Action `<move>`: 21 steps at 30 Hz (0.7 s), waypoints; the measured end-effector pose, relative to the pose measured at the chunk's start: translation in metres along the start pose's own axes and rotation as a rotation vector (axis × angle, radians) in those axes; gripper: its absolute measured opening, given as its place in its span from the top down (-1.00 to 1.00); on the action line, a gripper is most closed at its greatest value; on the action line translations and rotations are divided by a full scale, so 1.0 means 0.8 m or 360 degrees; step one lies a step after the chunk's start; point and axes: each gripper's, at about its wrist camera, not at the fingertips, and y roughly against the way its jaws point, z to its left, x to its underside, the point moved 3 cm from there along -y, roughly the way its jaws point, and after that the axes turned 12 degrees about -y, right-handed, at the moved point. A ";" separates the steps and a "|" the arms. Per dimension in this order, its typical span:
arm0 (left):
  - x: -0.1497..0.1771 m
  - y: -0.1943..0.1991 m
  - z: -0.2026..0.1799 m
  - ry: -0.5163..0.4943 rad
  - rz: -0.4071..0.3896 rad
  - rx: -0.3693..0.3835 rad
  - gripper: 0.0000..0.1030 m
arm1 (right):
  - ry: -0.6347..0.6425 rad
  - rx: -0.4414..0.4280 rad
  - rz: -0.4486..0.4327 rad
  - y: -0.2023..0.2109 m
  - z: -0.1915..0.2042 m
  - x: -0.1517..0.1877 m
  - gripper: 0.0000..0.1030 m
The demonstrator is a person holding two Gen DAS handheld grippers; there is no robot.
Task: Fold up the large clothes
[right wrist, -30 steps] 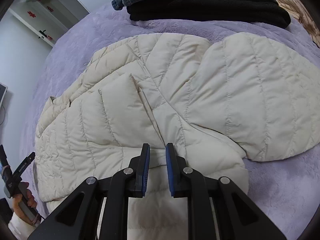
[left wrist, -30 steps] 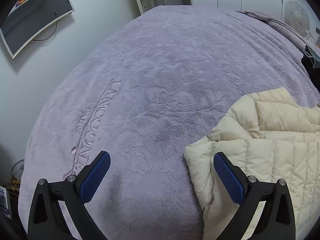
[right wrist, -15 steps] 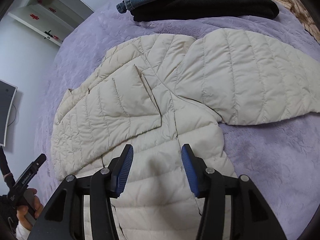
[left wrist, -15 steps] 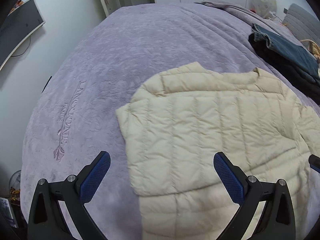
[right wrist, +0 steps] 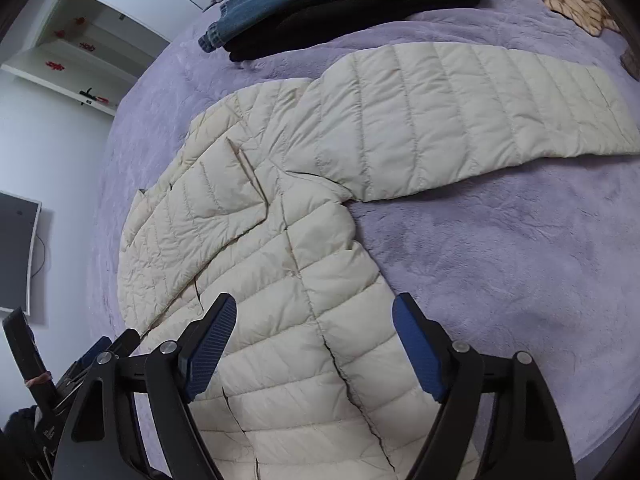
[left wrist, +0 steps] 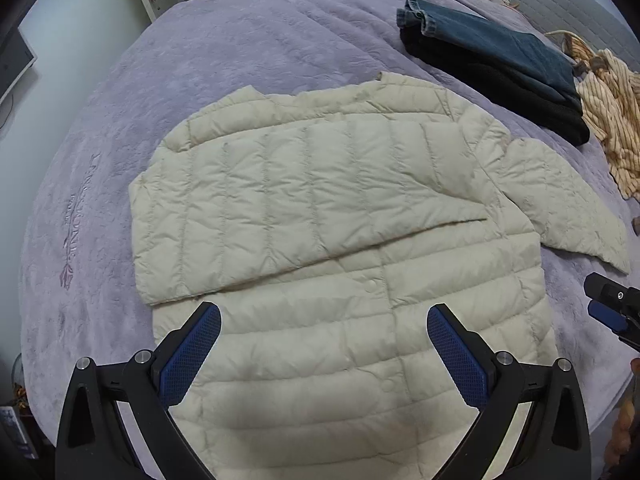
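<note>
Cream quilted jacket (left wrist: 320, 248) lies flat on the bed (left wrist: 200, 60), spread ahead of and beneath both claws. A second ago the right claw (right wrist: 314, 344) was pinched nearly shut low over the jacket's front; now its jaws are opening, already wide, with nothing pressed between the pads, only the jacket body lying below them. So the sleeve it had laid down is released: that sleeve (left wrist: 304, 208) rests folded across the chest, just beyond the left claw (left wrist: 324, 344). The left claw's view has swung too. A second ago it looked mostly at bare purple cover with the jacket off to its right; now the jacket fills the space between its jaws, which stand wide and hold nothing.

I judge one sleeve fold done and both claws free for the next. The other sleeve (right wrist: 480, 108) stretches out flat, well beyond the right claw and to its right, not yet folded in.

The jacket's hem is cut off under the claws in both views, so its lie cannot be told. Only a corner of the right claw shows at the edge of the left view. Folded jeans (left wrist: 488, 44), a dark garment (left wrist: 520, 96) beneath them and a striped cloth (left wrist: 612, 128) sit far beyond, partly cropped.
</note>
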 end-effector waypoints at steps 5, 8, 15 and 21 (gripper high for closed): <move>-0.003 0.000 -0.044 -0.0073 0.0021 0.0026 -1.00 | -0.0095 -0.0021 0.0006 0.012 -0.038 -0.009 -0.68; -0.006 -0.005 -0.068 -0.0128 0.0045 0.0054 -1.00 | -0.0157 -0.0047 0.0016 0.016 -0.061 -0.015 -0.70; -0.014 -0.013 -0.116 -0.0203 0.0062 0.0089 -1.00 | -0.0301 -0.0012 -0.0084 0.027 -0.119 -0.040 -0.71; -0.023 -0.021 -0.137 -0.0196 0.0077 0.0105 -1.00 | -0.0569 -0.0041 -0.0089 0.026 -0.190 -0.089 -0.71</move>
